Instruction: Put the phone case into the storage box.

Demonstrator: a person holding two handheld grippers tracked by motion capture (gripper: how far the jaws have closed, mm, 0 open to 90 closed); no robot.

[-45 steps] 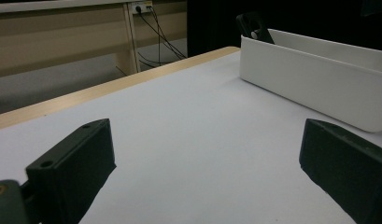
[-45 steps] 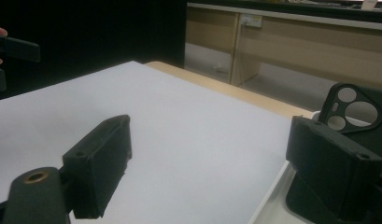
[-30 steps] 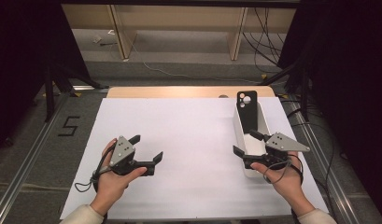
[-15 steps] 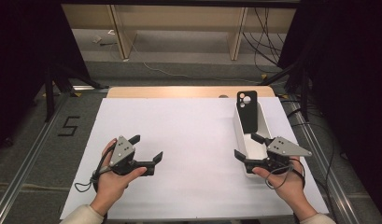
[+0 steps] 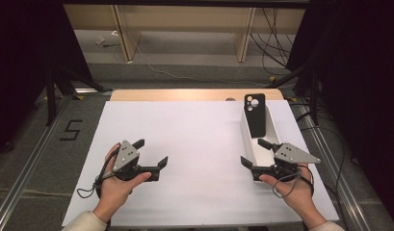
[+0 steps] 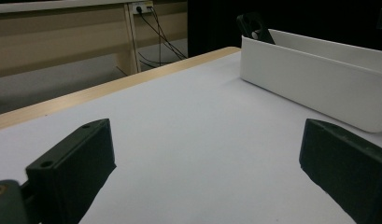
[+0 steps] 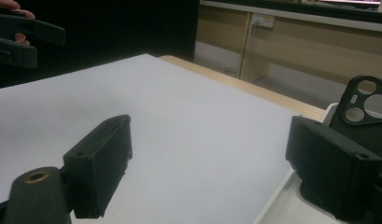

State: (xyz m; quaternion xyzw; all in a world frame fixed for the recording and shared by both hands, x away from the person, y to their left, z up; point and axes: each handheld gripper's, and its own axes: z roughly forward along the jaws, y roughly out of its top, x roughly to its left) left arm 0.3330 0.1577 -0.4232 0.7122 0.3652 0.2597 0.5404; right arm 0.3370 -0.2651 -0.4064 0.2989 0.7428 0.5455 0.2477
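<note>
A black phone case (image 5: 255, 115) leans upright in a narrow white tray (image 5: 246, 134) at the right of the white sheet. My right gripper (image 5: 252, 152) is open at the tray's near end. One jaw is over the tray and the other is outside its left wall, with nothing pressed between them. In the right gripper view, the right gripper (image 7: 212, 172) has the tray's rim (image 7: 282, 205) and the phone case (image 7: 366, 112) beside its right jaw. My left gripper (image 5: 151, 152) rests open on the sheet at the left. The left gripper (image 6: 202, 186) looks across at the tray (image 6: 319, 88) and phone case (image 6: 254, 28).
The white sheet (image 5: 199, 130) covers most of the wooden table (image 5: 185, 95). Metal rails run along both sides of the table. Shelving legs and cables stand on the floor beyond the far edge. Black curtains hang at both sides.
</note>
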